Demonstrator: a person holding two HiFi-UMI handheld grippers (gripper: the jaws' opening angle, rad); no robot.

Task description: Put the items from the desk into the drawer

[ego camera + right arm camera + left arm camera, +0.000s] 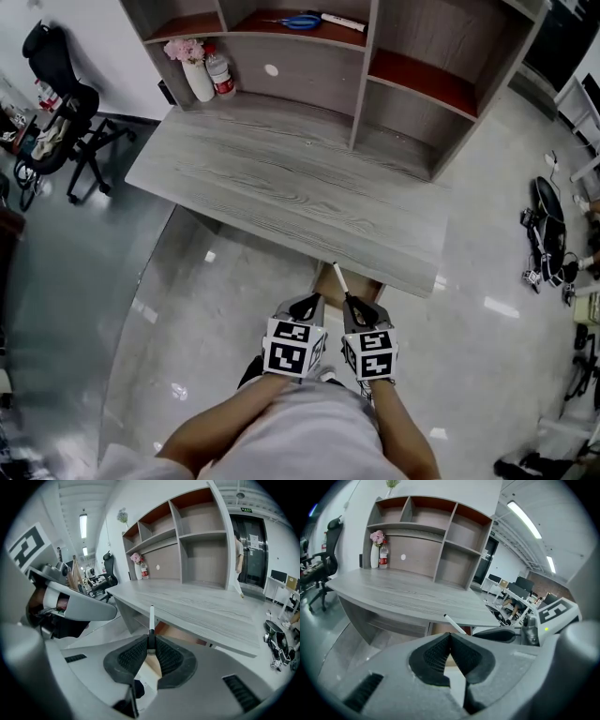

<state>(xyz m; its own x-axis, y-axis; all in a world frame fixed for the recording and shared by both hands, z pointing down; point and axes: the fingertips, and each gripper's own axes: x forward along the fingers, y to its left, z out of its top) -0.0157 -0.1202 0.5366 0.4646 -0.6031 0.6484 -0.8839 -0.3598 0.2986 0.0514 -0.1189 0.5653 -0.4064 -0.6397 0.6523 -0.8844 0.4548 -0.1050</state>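
The right gripper (151, 641) is clenched on a pen (151, 620), its jaws pinching the dark lower end so that the white barrel sticks out straight ahead, toward the front edge of the desk (281, 178). In the head view the pen's tip lies just at that edge, over the brown inside of the drawer (361, 283), which shows below the desk top in front of the person. The left gripper (450, 637) is just beside the right one, at the same height. Its jaws are pressed together with nothing between them, and it too points at the drawer. Both grippers are held close to the person's body, with the forearms showing at the bottom of the head view. At the back of the desk stands a shelf unit (403, 94) with open compartments. In its lower left compartment a white vase (197, 77) with pink flowers stands upright, and a bottle (221, 75) with a red label is just beside it on the right. On an upper shelf lie blue scissors (302, 22), with a white marker (342, 22) near them on the right. A black chair (61, 94) stands on the floor, well apart from the desk on the left.
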